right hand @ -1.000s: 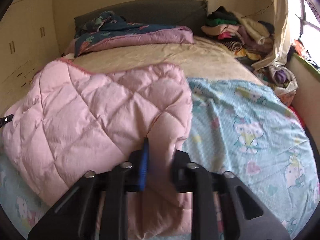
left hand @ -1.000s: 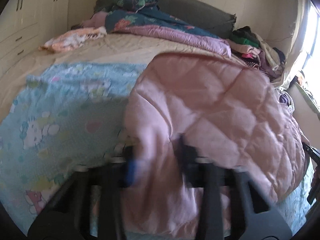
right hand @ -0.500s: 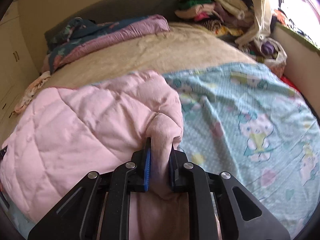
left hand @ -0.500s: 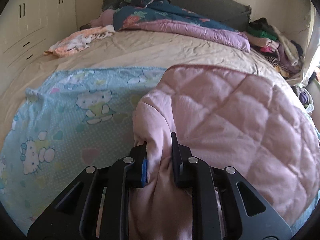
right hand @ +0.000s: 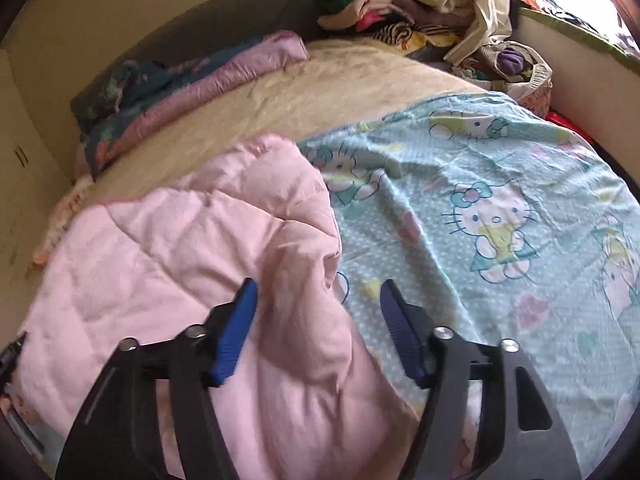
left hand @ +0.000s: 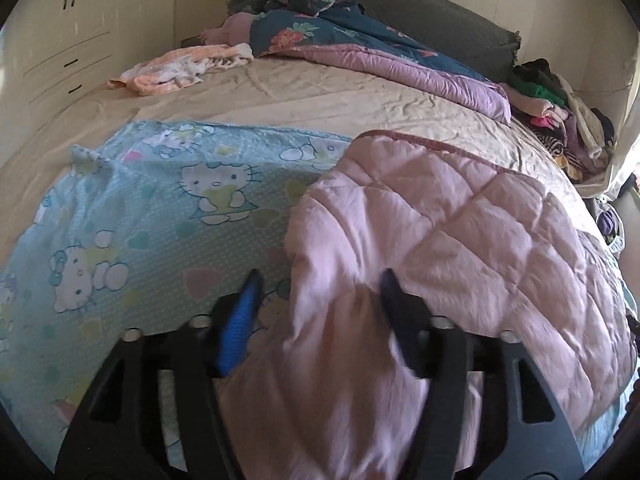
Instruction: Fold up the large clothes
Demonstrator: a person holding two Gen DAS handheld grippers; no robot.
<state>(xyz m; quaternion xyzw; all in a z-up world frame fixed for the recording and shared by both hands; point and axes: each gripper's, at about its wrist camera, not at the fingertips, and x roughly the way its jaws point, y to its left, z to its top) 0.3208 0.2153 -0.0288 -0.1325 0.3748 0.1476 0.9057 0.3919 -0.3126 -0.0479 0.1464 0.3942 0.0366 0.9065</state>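
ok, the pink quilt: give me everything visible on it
The pink quilt is pale, puffy fabric stitched in diamonds, with a darker pink piping along its far edge. It lies folded over on the cartoon-cat sheet, its near edge bunched into a ridge. That ridge runs between the opening fingers of the left gripper and the right gripper; neither pair pinches it.

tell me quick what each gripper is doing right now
left gripper: jaws opening, pink quilt fold between them, not pinched.
right gripper: jaws opening, same quilt fold between them, released.
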